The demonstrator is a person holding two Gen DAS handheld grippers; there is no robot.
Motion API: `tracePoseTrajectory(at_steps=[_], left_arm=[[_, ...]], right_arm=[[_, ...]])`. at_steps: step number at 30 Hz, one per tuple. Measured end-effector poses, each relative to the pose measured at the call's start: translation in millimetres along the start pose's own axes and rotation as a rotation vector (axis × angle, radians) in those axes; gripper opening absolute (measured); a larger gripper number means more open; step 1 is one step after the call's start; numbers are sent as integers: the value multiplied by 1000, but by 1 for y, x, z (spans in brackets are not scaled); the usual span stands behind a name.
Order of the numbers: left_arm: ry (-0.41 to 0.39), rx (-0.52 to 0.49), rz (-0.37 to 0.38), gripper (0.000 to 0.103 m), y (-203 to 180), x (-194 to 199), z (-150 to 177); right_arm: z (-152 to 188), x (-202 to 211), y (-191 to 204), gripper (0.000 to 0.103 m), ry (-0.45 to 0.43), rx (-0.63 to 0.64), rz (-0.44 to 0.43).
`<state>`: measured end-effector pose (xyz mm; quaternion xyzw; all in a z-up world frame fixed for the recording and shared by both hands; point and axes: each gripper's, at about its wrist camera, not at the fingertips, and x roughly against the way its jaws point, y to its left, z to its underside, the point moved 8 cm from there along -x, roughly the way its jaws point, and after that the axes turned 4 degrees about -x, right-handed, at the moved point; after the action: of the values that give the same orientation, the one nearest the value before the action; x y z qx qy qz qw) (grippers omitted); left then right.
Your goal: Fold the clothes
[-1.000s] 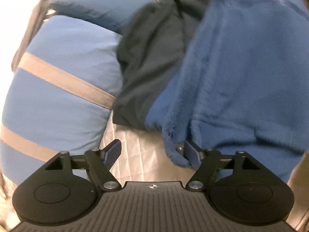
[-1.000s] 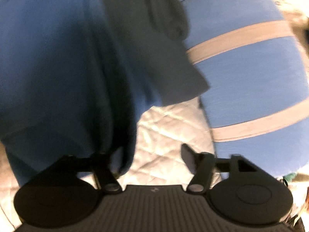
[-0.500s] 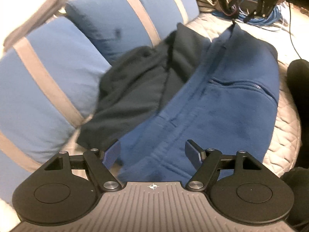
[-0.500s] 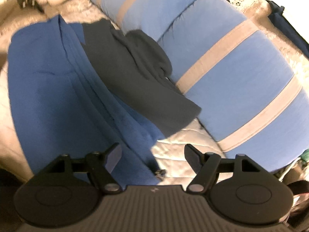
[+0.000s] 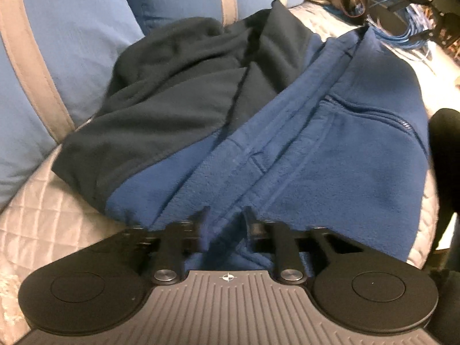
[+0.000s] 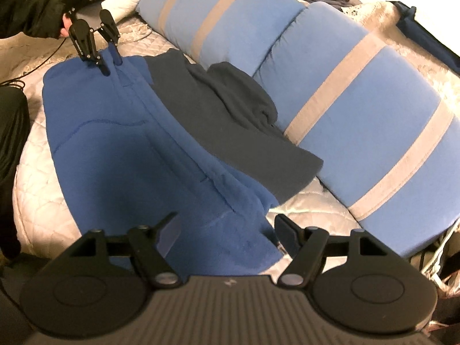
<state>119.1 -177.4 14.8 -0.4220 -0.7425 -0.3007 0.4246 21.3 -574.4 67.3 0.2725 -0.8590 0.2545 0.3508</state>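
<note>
A blue fleece jacket (image 5: 330,158) lies flat on the quilted bedcover (image 5: 57,215), with a dark navy garment (image 5: 172,109) bunched along its far side against the pillows. My left gripper (image 5: 225,218) is at the fleece's edge. Its jaws are closing, and a fold of blue fabric is pinched between them. The right wrist view shows the same left gripper (image 6: 110,63) gripping the far end of the fleece (image 6: 120,149). My right gripper (image 6: 227,230) hangs open over the fleece's near end, with nothing pressed between its fingers.
Two blue pillows with grey stripes (image 6: 359,115) line the bed behind the navy garment (image 6: 230,120). A person's dark sleeve (image 6: 28,14) holds the left gripper. Blue cables and dark gear (image 5: 402,28) sit past the bed's edge. White quilt (image 6: 310,210) shows between fleece and pillow.
The left gripper's fingers came together on the fleece's edge as it dropped closer to the cloth. The right gripper drew back and up, staying open, so more of the bed shows.
</note>
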Motion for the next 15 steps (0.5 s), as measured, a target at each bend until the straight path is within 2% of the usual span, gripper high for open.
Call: tracePoseTrajectory(at_steps=[6, 7, 8, 10, 12, 15], left_arm=[[-54, -37, -65, 9, -1, 12, -1], [-67, -33, -77, 0, 0, 15, -1], [-75, -27, -105, 0, 3, 17, -1], [-69, -10, -214, 0, 18, 22, 1], [-73, 53, -263, 0, 35, 28, 4], [-113, 95, -239, 1, 38, 40, 5]], right_arm=[[13, 3, -8, 82, 10, -42, 14], [14, 3, -9, 82, 9, -47, 15], [16, 2, -9, 82, 9, -52, 15], [19, 2, -10, 82, 6, -65, 14], [22, 1, -12, 82, 6, -81, 14], [27, -2, -13, 82, 10, -100, 9]])
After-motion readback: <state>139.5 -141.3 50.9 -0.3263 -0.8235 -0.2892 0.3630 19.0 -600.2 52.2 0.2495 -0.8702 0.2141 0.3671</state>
